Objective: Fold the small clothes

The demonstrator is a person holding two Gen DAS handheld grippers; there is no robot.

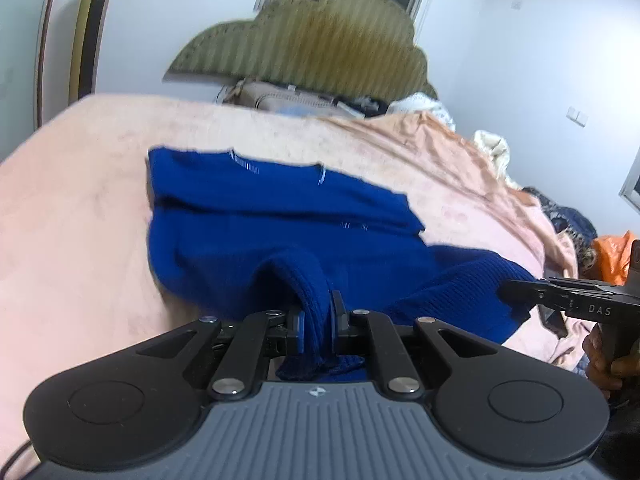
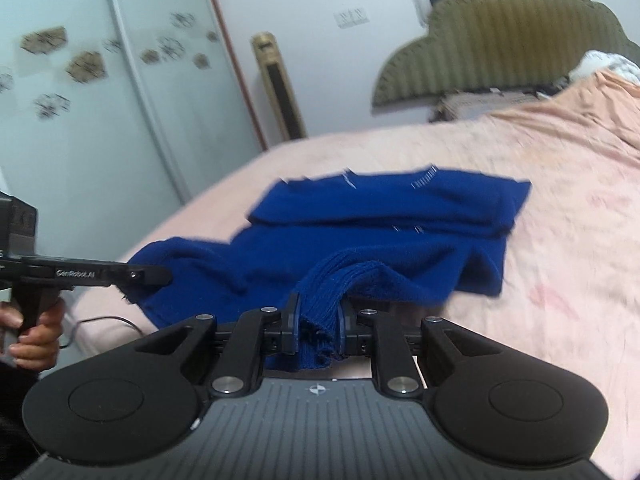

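your left wrist camera sits low and close, looking along the left gripper (image 1: 316, 320) toward the headboard (image 1: 308, 40) at 12 o'clock. your right wrist camera, equally near, sees it at 2 o'clock. both share the blue sweater (image 1: 260, 220) and bed (image 1: 72, 200).

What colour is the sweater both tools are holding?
Deep royal blue sweater, ribbed knit at the gripped edge; clearest in the right wrist view.

Blue ribbed sweater (image 1: 280, 216), pink blanket (image 1: 72, 208)

Bedroom interior. A bed with a pink cover (image 2: 540, 208) fills the near ground; a scalloped olive headboard (image 1: 304, 44) stands far against white walls (image 1: 520, 60), with a pale wardrobe (image 2: 100, 100) at left.
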